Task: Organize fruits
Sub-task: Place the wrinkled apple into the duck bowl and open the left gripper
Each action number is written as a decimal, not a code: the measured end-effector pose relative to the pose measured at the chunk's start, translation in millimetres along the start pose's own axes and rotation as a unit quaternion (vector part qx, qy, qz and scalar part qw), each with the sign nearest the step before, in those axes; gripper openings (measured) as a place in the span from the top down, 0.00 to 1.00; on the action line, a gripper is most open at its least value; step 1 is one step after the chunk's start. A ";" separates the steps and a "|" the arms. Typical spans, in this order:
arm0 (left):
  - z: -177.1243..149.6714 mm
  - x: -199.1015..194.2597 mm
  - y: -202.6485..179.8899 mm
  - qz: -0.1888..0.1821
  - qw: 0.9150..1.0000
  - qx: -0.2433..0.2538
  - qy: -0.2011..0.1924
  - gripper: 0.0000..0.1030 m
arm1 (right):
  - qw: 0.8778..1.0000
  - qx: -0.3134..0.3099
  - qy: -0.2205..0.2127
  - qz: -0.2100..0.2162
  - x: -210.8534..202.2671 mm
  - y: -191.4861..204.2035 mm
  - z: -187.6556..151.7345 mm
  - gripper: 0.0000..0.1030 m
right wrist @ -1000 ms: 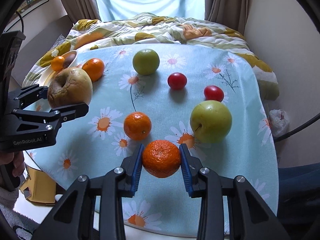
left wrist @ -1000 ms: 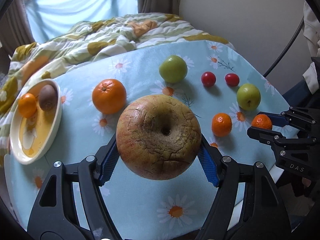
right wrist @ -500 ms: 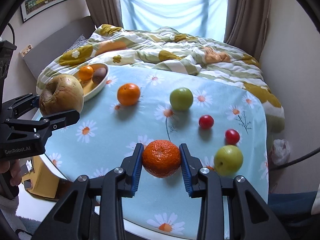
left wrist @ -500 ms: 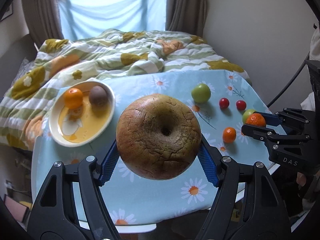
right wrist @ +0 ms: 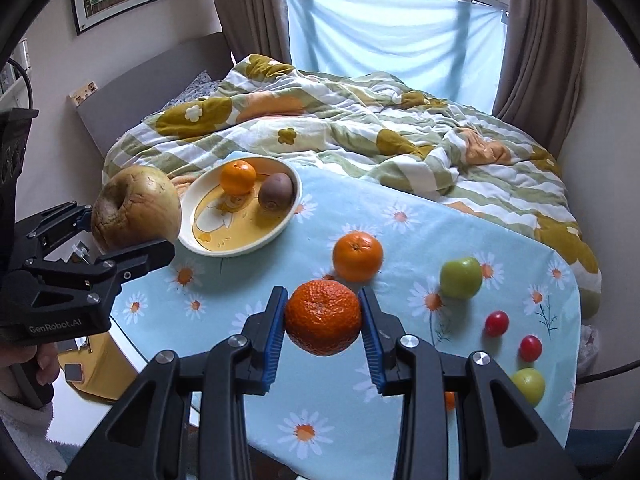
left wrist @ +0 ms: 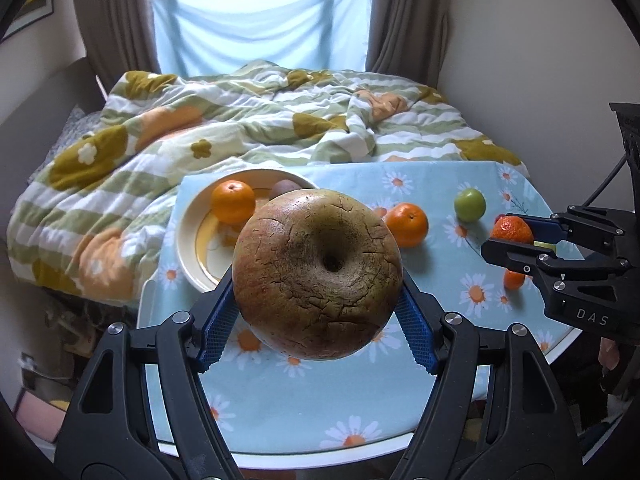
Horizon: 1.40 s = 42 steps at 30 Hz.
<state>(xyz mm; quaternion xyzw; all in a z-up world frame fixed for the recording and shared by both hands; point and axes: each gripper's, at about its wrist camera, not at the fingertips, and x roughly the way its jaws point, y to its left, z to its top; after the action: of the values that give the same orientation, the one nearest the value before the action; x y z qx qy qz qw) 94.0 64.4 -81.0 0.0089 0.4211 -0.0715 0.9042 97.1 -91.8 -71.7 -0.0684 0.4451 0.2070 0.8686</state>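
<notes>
My left gripper (left wrist: 317, 312) is shut on a large cracked brown-green apple (left wrist: 317, 274), held above the table's near left part; it also shows in the right wrist view (right wrist: 136, 208). My right gripper (right wrist: 323, 330) is shut on a mandarin (right wrist: 322, 317), held above the table; it shows in the left wrist view (left wrist: 513, 229). A cream bowl (right wrist: 288, 210) at the table's far left holds an orange (right wrist: 237, 177) and a kiwi (right wrist: 275, 191). On the daisy cloth lie an orange (right wrist: 357, 256), two green apples (right wrist: 461, 278), (right wrist: 529, 385) and two red cherry tomatoes (right wrist: 497, 323), (right wrist: 530, 348).
The round table (left wrist: 280, 400) with its blue daisy cloth stands against a bed with a flowered quilt (right wrist: 360, 128). A wall is on the right, curtains and a window behind. A small mandarin (left wrist: 513, 278) lies partly hidden behind the right gripper.
Both grippers have risen and pulled back from the table with their fruit. The left one has swung towards the bowl, which now lies just behind the apple.
</notes>
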 end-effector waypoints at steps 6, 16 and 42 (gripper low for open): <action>12.1 11.0 43.5 -0.006 1.000 0.007 0.005 0.23 | 1.000 0.008 0.008 0.010 25.8 33.4 21.6 0.68; 28.8 61.4 98.7 -0.035 0.998 0.032 0.029 0.23 | 0.999 0.039 0.022 0.003 71.8 66.1 54.8 0.68; 8.3 158.0 116.9 -0.067 0.990 0.071 0.099 0.23 | 0.994 0.090 0.063 -0.027 133.4 56.6 73.9 0.68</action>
<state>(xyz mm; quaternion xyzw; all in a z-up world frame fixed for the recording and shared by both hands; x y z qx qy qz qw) 216.6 160.2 -201.4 0.0518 0.5019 -0.1600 0.8484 197.4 21.7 -131.0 -0.0143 0.5139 0.1378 0.8466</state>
